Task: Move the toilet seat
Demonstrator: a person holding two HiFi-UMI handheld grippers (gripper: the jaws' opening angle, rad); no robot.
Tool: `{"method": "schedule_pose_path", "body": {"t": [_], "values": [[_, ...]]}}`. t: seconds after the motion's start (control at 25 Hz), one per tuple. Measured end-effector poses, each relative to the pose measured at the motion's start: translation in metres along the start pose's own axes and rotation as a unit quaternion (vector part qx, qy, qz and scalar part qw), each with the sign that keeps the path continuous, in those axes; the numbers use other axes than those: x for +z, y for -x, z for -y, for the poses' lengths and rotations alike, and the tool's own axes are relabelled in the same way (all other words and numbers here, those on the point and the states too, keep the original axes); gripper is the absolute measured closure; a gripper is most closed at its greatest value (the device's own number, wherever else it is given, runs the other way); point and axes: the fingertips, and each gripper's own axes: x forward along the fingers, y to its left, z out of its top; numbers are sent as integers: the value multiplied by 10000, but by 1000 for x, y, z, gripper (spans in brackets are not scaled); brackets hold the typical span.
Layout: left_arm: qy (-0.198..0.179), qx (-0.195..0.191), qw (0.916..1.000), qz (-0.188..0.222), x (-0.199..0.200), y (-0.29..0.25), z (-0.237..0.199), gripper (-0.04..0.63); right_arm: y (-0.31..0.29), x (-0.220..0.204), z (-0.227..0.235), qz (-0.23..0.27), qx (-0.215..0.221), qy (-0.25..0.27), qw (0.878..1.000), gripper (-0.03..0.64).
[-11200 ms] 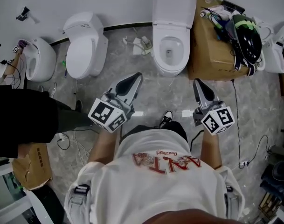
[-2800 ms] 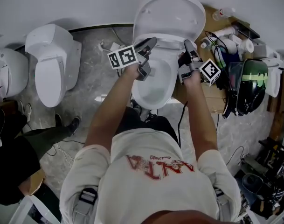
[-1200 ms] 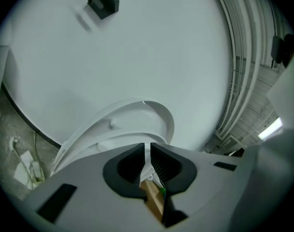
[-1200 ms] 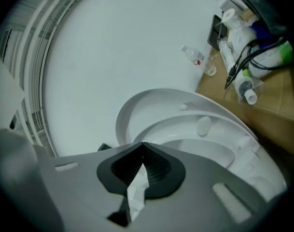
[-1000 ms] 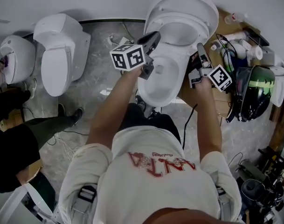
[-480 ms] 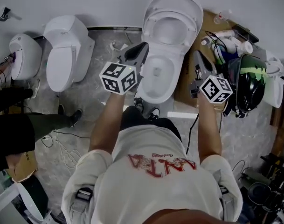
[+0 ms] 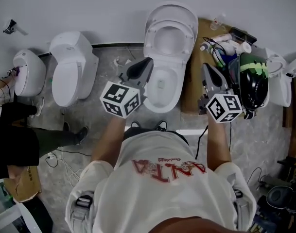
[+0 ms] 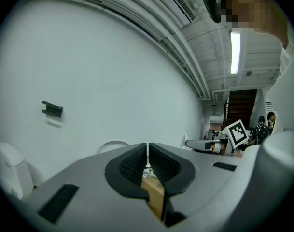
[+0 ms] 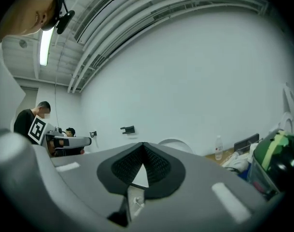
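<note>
**Weighing up a raised toilet seat with both grippers empty**

The toilet seat stands upright at the back of the middle toilet, tipped against its lid, which leans on the white wall. The open bowl lies below it.

It looks like a stiff moulded plastic ring, probably light, glossy and so likely slippery under a pinch. It should swing only on its hinge at the rear of the bowl. The best hold is probably the rim farthest from that hinge, now the top of the ring. Ring and lid sit close together, so picking one off the other could be fiddly. Let go early, the seat would likely fall and bang on the bowl.

The left gripper hovers beside the bowl's left edge, its ribbed dark pads drawn almost together with only a thin slit, nothing in them. The right gripper hangs over the brown cardboard box just right of the toilet, jaws fully closed and empty. Neither touches the seat.

The bowl is smooth, rounded white ceramic. The floor is grey and veined like stone. A glossy black-and-green helmet rests at the box's far side, and two closed white toilets stand to the left.
</note>
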Motion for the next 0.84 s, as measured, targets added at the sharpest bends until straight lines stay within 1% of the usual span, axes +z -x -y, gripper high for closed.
{"method": "schedule_pose_path", "body": {"t": [0.08,0.16,0.4,0.68,0.84], "values": [[-97,-41,9998,138,11,11,2,574,6,9,-13,49,-70,285,9996,615],[-204,-51,9995,244,23,24,0,574,7,15,-28,49,-91,454,9989,615],[-212,-76,9989,406,50,54,-11,574,8,40,-65,132,-7,573,9983,615],[-266,-200,9984,458,57,66,-17,574,5,51,-85,264,-22,734,9969,615],[-333,-191,9984,424,59,73,-21,574,2,53,-97,280,-11,810,9963,615]]}}
